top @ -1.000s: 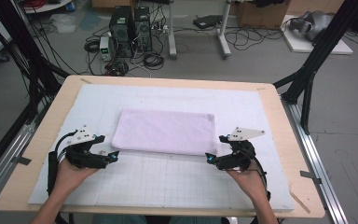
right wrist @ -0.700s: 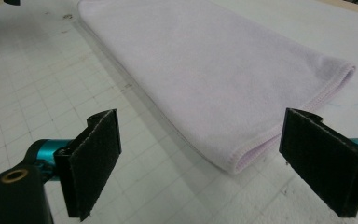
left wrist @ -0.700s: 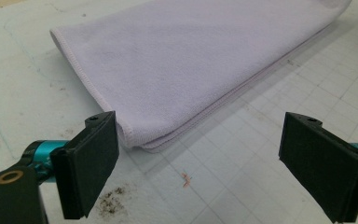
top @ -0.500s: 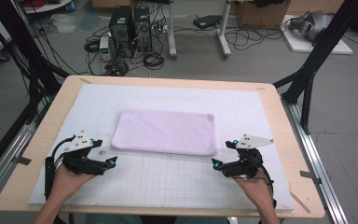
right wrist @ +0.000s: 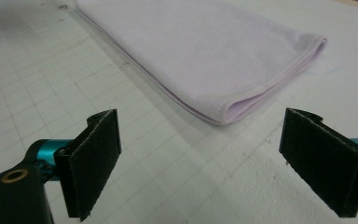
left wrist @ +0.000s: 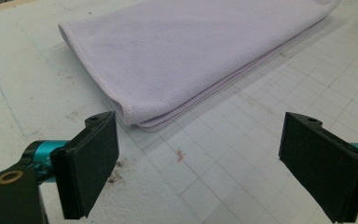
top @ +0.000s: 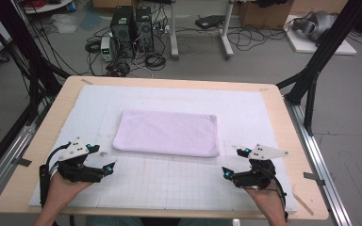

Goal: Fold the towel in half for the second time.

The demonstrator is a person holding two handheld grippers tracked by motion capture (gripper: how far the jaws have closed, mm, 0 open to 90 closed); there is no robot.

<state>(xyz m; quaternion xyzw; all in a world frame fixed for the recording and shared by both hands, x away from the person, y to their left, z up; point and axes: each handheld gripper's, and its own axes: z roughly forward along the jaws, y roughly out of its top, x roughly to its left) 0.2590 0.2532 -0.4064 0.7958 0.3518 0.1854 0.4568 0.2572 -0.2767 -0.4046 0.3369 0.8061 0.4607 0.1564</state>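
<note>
A folded lilac towel (top: 167, 133) lies flat in the middle of the white gridded mat (top: 169, 183). My left gripper (top: 107, 168) sits near the mat's front left, a short way back from the towel's near left corner (left wrist: 135, 119), jaws wide apart with nothing between them. My right gripper (top: 226, 172) is at the front right, just short of the towel's near right corner (right wrist: 228, 114), and it too stands open and empty. Both sets of black pads (left wrist: 91, 163) (right wrist: 95, 158) frame bare mat.
The mat covers a wooden table (top: 283, 113) with metal rails along its sides. Black frame legs (top: 311, 75) stand at the back corners. Computers and cables (top: 132, 33) lie on the floor beyond the far edge.
Both grippers have drawn back from the towel's near corners toward the front of the table and slightly outward. The towel has not moved.
</note>
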